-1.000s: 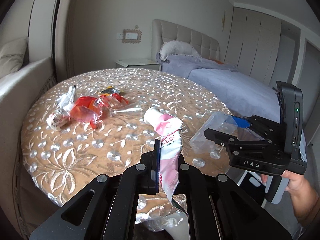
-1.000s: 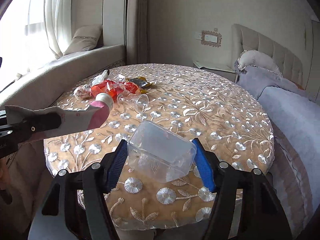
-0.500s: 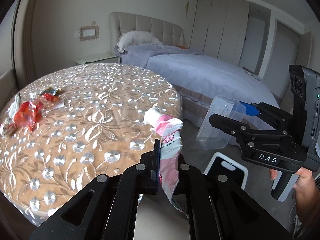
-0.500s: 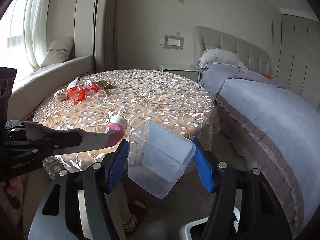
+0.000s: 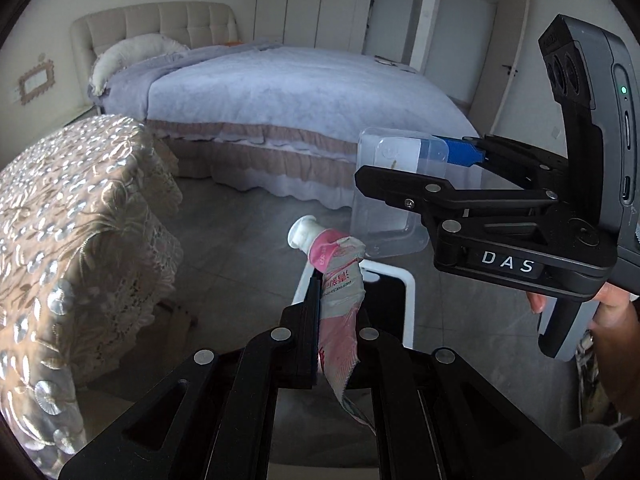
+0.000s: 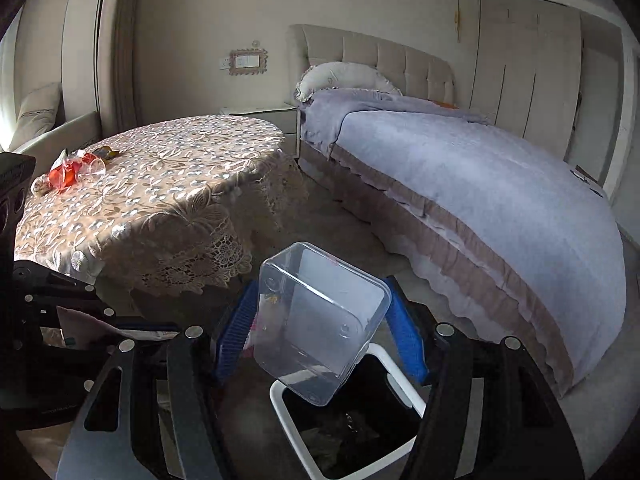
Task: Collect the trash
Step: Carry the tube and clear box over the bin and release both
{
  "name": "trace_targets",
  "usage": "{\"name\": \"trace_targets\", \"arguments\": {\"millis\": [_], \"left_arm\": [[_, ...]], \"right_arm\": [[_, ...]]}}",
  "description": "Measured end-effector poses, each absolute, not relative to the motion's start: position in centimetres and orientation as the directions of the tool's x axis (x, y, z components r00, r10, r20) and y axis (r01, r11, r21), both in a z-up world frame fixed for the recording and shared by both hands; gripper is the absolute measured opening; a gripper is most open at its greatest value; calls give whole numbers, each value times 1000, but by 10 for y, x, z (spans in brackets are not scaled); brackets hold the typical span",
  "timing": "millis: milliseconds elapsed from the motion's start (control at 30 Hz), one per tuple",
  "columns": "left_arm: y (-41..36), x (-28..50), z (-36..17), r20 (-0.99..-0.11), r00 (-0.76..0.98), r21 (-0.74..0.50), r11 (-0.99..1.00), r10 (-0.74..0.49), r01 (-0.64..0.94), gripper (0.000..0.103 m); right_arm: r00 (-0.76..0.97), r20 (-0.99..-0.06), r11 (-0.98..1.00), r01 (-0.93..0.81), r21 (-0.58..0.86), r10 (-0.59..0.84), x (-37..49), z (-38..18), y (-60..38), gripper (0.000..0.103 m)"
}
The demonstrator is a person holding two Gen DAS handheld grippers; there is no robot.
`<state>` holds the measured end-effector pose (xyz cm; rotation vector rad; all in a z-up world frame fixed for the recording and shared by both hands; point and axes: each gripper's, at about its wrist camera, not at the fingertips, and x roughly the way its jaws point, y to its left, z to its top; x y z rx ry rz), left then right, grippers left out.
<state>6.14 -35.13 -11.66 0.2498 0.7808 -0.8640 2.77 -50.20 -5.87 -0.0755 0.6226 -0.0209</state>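
Two claws hang over the floor beside the bed, each with something in it. Low in the middle of the left wrist view, the left claw [image 5: 336, 312] is pinched tight on a squeezed pink-and-white tube [image 5: 340, 280], whose white cap points up and away from the fingers while its crimped tail trails down between them. At the right of that same view the right claw [image 5: 404, 160] is clamped, jaws fairly wide, on a clear plastic box [image 5: 390, 200] held between blue pads [image 5: 460, 152]; a hand [image 5: 612, 320] grips its handle at the right edge.

Below both, a white-rimmed bin [image 6: 292, 412] with a dark inside stands on the grey floor; in the right wrist view the box [image 6: 316, 328] tilts directly over its near rim. The bin's mouth shows no obstruction apart from the two claws themselves.

Left of the bin stands the round table [image 6: 168, 184] under a lace cloth that drapes nearly to the floor. On its far left part more trash is lying: red wrappers [image 6: 64, 170] and a clear cup [image 6: 96, 166] on its side. The bed [image 6: 480, 184] with its lilac cover fills the right.
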Motion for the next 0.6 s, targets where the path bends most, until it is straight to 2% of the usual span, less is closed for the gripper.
{"name": "trace_targets", "arguments": {"millis": [600], "left_arm": [[-441, 82, -180, -806, 226, -90, 491, -546, 866, 4]], "right_arm": [[753, -645, 990, 138, -38, -130, 36, -111, -573, 64]]}}
